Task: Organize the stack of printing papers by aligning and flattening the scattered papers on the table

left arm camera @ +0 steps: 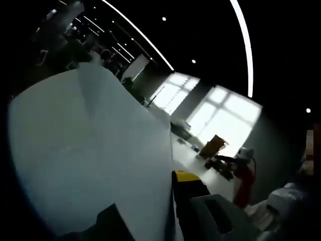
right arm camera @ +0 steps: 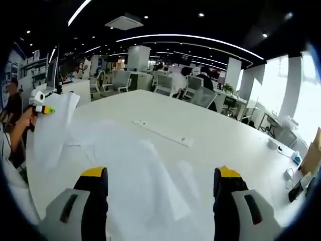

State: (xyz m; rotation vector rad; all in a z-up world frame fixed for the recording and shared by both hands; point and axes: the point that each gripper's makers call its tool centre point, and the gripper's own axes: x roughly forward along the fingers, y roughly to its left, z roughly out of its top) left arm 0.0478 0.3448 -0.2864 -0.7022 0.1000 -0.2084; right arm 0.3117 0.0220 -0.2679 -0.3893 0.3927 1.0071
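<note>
A raised paper sheet is blocking most of the left gripper view, hiding the left hand-held gripper's left jaw. The near scattered papers are running off the right gripper view's bottom edge.
</note>
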